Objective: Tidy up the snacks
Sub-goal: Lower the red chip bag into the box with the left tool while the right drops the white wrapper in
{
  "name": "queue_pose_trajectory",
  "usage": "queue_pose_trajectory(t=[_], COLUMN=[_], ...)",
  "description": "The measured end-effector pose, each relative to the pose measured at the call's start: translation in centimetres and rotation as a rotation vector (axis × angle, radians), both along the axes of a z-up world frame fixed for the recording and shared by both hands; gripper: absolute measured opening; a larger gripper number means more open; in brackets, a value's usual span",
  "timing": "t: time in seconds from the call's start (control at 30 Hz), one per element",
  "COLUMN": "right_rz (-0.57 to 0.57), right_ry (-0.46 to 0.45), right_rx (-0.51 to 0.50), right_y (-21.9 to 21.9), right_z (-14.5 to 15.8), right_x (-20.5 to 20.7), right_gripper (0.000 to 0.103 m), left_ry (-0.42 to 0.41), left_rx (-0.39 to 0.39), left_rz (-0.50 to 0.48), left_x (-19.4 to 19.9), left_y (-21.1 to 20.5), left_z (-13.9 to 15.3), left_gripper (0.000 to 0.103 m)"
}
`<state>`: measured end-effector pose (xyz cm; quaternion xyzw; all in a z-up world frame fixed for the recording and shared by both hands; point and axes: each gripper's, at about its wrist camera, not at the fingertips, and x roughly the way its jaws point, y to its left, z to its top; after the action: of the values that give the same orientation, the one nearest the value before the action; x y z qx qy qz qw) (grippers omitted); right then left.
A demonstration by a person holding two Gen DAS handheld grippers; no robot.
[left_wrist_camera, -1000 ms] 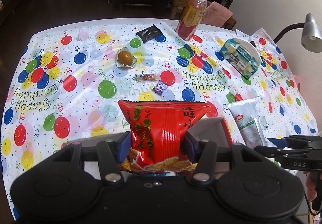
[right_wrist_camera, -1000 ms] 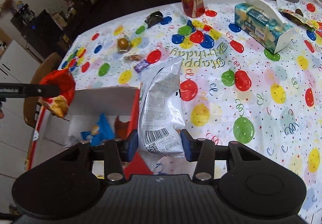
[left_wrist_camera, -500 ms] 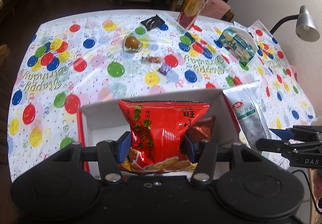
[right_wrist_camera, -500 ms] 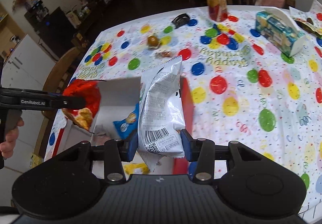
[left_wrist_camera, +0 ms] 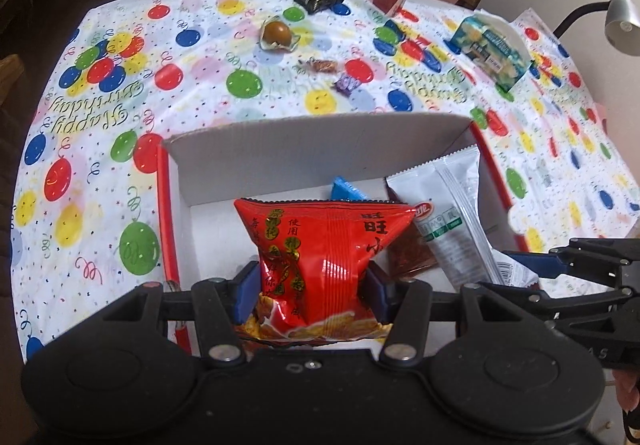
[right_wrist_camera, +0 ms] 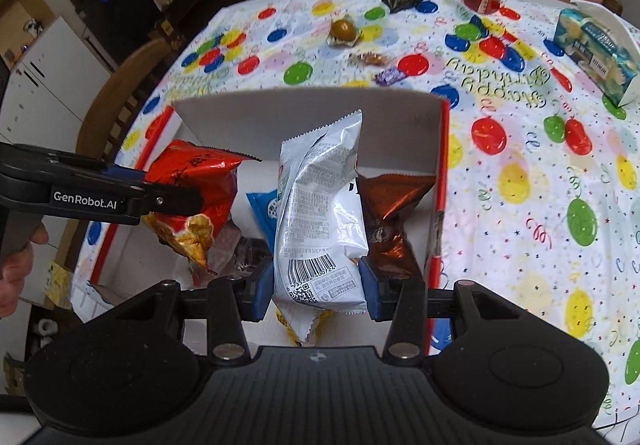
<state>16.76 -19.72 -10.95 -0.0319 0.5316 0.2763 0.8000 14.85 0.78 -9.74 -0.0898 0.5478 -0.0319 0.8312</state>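
The left gripper (left_wrist_camera: 312, 287) is squeezing a red snack bag (left_wrist_camera: 324, 257) between its fingers, and the right gripper (right_wrist_camera: 318, 287) is squeezing a white snack bag (right_wrist_camera: 320, 213). Both bags are hanging over the open box (left_wrist_camera: 312, 145), which is already holding a blue packet (right_wrist_camera: 262, 211) and a brown packet (right_wrist_camera: 390, 217).

The two bags are hanging close together. If both are let go at once, they could be bumping each other, and one could be landing on the box wall and sliding out onto the tablecloth (left_wrist_camera: 100, 125). The white bag could also be squashing the brown packet right beside it.

The side of the left gripper is showing "GenRobot.AI". The tablecloth is saying "Happy Birthday". The red bag is showing Chinese letters. The white bag is showing a barcode; its small print is too tiny to read.
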Motion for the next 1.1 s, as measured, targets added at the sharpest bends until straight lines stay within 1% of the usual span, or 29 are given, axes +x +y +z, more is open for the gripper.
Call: queue_pose_trajectory(t=[0.13,0.3,0.7,0.87,0.9,0.93,1.0,1.07,1.1], right_rz=[-0.014,-0.012,0.009,0.003,0.000,-0.003,-0.012,-0.016,-0.015], right_ry=[0.027,0.051,0.047,0.026,0.019,0.014,0.011,0.008,0.007], right_rx=[-0.017,-0.027,-0.056,-0.055,-0.058,-0.059,-0.053,-0.050,-0.048], right_y=[0.6,1.2,2.2,2.1,2.1,2.1,1.9,1.7,1.6], right_z=[-1.5,-2.7,-3.6,-3.0,-2.9,-2.7,-2.5,-2.3,-2.1], right_x=[0.3,0.4,-0.1,-0.3,-0.3,-0.3,-0.2,-0.2,-0.2], right_gripper=[0.044,0.044,0.046,0.052,0.055,0.060,0.066,0.067,0.068], left_ry=[0.022,0.024,0.019,0.016,0.016,0.015,0.013,0.006,0.003], left_rx=[0.005,0.010,0.038,0.032,0.032,0.032,0.026,0.027,0.027], left_rz=[0.012,-0.002,-0.001,0.000,0.001,0.002,0.000,-0.005,-0.009], left_x=[0.1,0.1,-0.4,-0.6,-0.7,-0.7,-0.9,-1.0,-1.0], left_y=[0.2,-0.2,-0.6,-0.4,-0.4,-0.4,-0.4,-0.4,-0.4], left_z=[-1.0,-1.2,-1.6,-1.6,-1.6,-1.6,-1.6,-1.5,-1.4], left_gripper=[0.053,0.053,0.055,0.055,0.056,0.058,0.061,0.063,0.067])
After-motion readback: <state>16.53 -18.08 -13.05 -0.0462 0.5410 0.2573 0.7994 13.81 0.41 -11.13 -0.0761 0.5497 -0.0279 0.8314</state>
